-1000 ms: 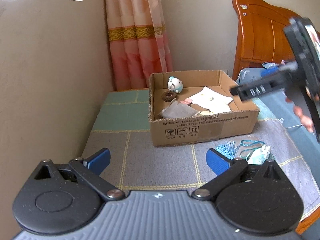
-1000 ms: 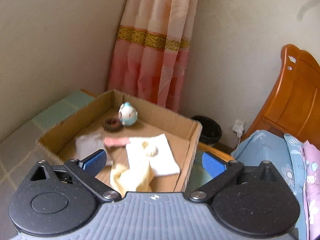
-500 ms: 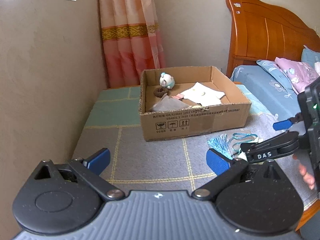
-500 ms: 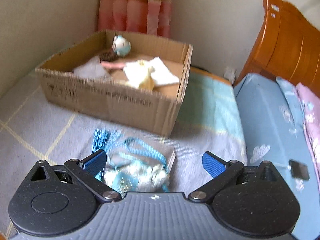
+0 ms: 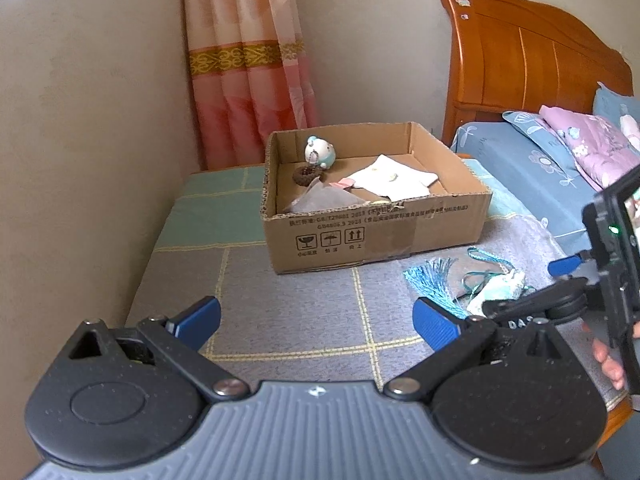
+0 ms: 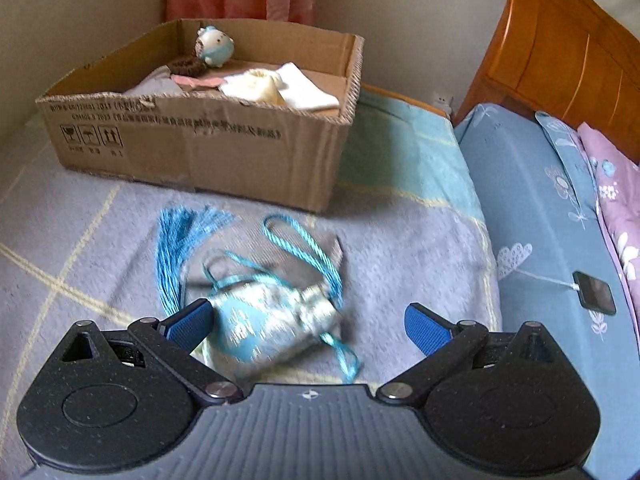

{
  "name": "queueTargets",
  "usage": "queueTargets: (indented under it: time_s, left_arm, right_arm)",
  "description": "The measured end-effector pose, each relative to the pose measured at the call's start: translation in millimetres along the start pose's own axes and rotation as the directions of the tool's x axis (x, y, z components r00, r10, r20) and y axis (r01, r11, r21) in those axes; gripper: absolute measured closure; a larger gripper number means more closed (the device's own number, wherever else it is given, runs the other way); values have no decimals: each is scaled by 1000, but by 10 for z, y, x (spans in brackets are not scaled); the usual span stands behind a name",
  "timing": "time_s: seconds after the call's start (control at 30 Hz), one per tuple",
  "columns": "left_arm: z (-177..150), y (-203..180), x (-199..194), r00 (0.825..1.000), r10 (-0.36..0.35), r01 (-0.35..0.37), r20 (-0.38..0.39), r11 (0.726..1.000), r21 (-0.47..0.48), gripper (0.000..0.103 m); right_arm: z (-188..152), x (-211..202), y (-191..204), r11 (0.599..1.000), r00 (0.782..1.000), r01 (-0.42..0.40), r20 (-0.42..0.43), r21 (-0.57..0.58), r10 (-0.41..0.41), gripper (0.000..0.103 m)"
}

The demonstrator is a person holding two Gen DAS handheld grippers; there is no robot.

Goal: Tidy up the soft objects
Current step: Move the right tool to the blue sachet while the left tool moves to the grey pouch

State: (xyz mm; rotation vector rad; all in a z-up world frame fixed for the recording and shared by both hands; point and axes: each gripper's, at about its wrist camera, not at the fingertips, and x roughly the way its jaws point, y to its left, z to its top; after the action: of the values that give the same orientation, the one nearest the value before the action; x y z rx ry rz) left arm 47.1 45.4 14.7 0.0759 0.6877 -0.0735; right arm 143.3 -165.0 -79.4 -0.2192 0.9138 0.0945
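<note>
Left wrist view: the left gripper [image 5: 316,318] is held level above a table [image 5: 288,312] covered in a grey and green checked cloth. Its blue fingers [image 5: 198,316] are spread wide apart with nothing between them. At 12 o'clock sits an open cardboard box [image 5: 376,232]. Inside the box, a small round plush toy [image 5: 319,152] stands at the far left corner, a dark ring-shaped item [image 5: 305,176] lies just in front of it, a grey cloth [image 5: 324,200] lies against the near wall, and a white cloth [image 5: 390,180] lies toward the right. At 3 o'clock the right gripper [image 5: 532,292] is low over a blue sachet [image 5: 500,286] with a tassel, which lies on the table in front of the box. A few of the person's fingertips [image 5: 608,364] show beneath that gripper.

Right wrist view: the right gripper [image 6: 306,324] points down toward the table [image 6: 400,248], fingers [image 6: 188,322] wide apart and gripping nothing. The blue sachet [image 6: 272,320] lies between them, close to the left finger; whether they touch cannot be told through the blur. Its tassel [image 6: 176,248] and cord fan out toward 11 o'clock. The cardboard box [image 6: 208,144] is at 11 o'clock, holding the plush toy [image 6: 214,46], the dark ring-shaped item [image 6: 186,67], the grey cloth [image 6: 156,86], the white cloth [image 6: 308,90] and a pale yellow soft item [image 6: 260,84]. A bed [image 6: 540,208] is at 3 o'clock with a phone [image 6: 594,294] lying on it.
</note>
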Motion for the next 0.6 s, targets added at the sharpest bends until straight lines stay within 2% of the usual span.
queueTargets:
  time_s: [0.2, 0.37, 0.5, 0.6]
  left_arm:
    - [-3, -54, 53, 1000, -15, 15, -13, 1000, 7, 1]
    - [-5, -111, 104, 999, -25, 25, -26, 999, 20, 1]
    - [-19, -154, 153, 999, -27, 28, -43, 999, 26, 1]
    - [-21, -185, 196, 998, -26, 28, -57, 999, 31, 1]
  right_arm:
    - [-147, -59, -162, 999, 999, -38, 5, 12, 38, 0]
    - [-246, -103, -229, 989, 989, -148, 24, 9, 148, 0]
    - [-305, -50, -153, 988, 988, -155, 6, -15, 155, 0]
    - [-323, -54, -129, 985, 985, -171, 33, -23, 172, 0]
